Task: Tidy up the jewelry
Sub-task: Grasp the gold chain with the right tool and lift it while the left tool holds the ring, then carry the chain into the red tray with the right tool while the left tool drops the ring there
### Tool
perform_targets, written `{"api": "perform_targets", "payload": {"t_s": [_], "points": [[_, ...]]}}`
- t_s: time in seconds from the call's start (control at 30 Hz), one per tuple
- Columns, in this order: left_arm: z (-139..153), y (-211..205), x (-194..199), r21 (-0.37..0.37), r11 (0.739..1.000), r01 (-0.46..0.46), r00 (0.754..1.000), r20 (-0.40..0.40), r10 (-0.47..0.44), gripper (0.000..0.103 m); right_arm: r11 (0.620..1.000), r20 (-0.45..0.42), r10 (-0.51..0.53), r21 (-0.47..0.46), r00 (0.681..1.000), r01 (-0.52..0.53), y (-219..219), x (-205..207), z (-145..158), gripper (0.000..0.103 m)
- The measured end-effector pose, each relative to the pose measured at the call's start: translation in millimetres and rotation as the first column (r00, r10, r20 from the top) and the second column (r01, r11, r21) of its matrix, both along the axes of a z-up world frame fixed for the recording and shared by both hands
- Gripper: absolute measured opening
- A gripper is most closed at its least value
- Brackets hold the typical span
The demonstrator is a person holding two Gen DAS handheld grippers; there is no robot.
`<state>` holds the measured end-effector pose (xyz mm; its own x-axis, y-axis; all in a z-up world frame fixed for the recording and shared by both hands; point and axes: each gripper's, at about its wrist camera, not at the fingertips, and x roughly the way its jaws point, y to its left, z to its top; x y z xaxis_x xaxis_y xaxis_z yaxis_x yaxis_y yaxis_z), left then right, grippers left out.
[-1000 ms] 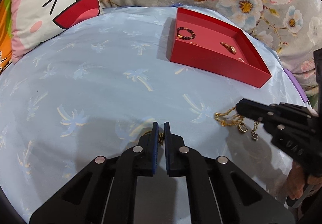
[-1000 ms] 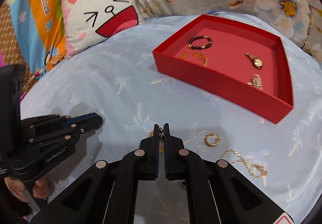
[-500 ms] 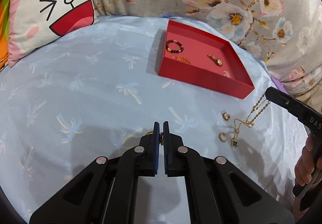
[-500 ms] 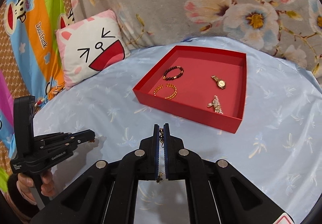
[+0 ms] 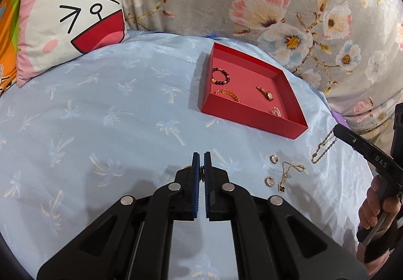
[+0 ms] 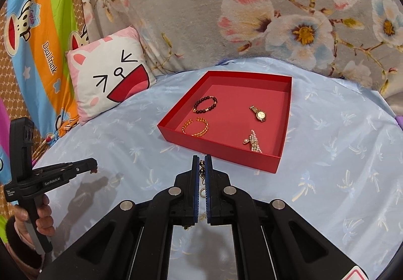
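A red tray (image 5: 252, 115) (image 6: 219, 148) on the blue sheet holds a dark bead bracelet (image 6: 205, 104), a gold bangle (image 6: 196, 127), a gold watch (image 6: 259, 113) and a pearl piece (image 6: 253, 141). My left gripper (image 5: 201, 159) is shut on a small dark and gold piece (image 5: 201, 171); it shows in the right wrist view (image 6: 93, 166) too. My right gripper (image 6: 201, 161) is shut on a gold chain (image 5: 323, 148) (image 6: 201, 174) that hangs above the sheet, right of the tray's near corner. Two gold earrings (image 5: 274, 158) (image 5: 269, 181) and a clover necklace (image 5: 287, 175) lie on the sheet.
A pink cat cushion (image 5: 70, 15) (image 6: 110, 78) leans at the back left. A grey floral blanket (image 5: 277, 3) rises behind the tray. A striped cartoon cloth (image 6: 37, 41) hangs at the far left.
Both grippers have risen and drawn back. The right gripper lifted the gold chain off the sheet; it now hangs free. The left gripper stays shut on its small piece.
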<state>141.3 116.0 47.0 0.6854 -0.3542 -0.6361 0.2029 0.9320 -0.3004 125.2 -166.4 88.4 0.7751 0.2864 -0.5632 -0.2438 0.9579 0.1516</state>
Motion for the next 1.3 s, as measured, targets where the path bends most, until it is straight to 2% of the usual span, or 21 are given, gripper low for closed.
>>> {"api": "perform_targets", "payload": {"t_s": [0.23,0.43,0.57,0.7,0.83,1.07,1.2,1.27,1.3], "points": [[26.8,-17.7,19.4,0.012,0.998,0.066,0.997,0.032,-0.066,0.002,1.0,0.01,-0.008,0.012,1.0,0.008,-11.7,25.4,23.6,0.003],[64.1,-69.7,73.2,0.044,0.988,0.15,0.983,0.105,-0.153,0.002,0.997,-0.019,-0.061,0.036,0.998,0.062,-31.8,91.1,44.7,0.003],[72.3,-107.6,122.4,0.054,0.978,0.2,0.971,0.124,-0.205,0.002,0.993,-0.041,-0.113,0.017,0.993,0.114,-40.5,143.0,46.2,0.003],[63.9,-141.4,170.5,0.062,0.972,0.227,0.968,0.1,-0.232,0.002,0.987,-0.078,-0.162,-0.001,0.984,0.162,-50.9,188.7,31.8,0.003],[42.2,-164.5,215.8,0.034,0.969,0.245,0.969,0.032,-0.246,0.002,0.979,-0.109,-0.204,-0.03,0.973,0.202,-58.6,224.6,11.0,0.003],[12.9,-185.9,254.2,0.083,0.97,0.227,0.974,-0.029,-0.225,0.002,0.972,-0.165,-0.234,-0.057,0.958,0.228,-64.6,265.0,-18.8,0.003],[1.5,-192.5,267.6,0.089,0.971,0.22,0.975,-0.06,-0.216,0.003,0.974,-0.171,-0.227,-0.061,0.959,0.22,-66.2,273.6,-24.5,0.005],[-0.7,-191.5,273.2,0.069,0.977,0.203,0.978,-0.068,-0.198,0.006,0.975,-0.153,-0.223,-0.052,0.963,0.217,-67.0,270.9,-21.0,0.013],[-0.1,-189.8,274.4,0.062,0.98,0.19,0.98,-0.063,-0.187,0.02,0.975,-0.142,-0.221,-0.048,0.965,0.217,-67.9,269.0,-18.4,0.02]]}}
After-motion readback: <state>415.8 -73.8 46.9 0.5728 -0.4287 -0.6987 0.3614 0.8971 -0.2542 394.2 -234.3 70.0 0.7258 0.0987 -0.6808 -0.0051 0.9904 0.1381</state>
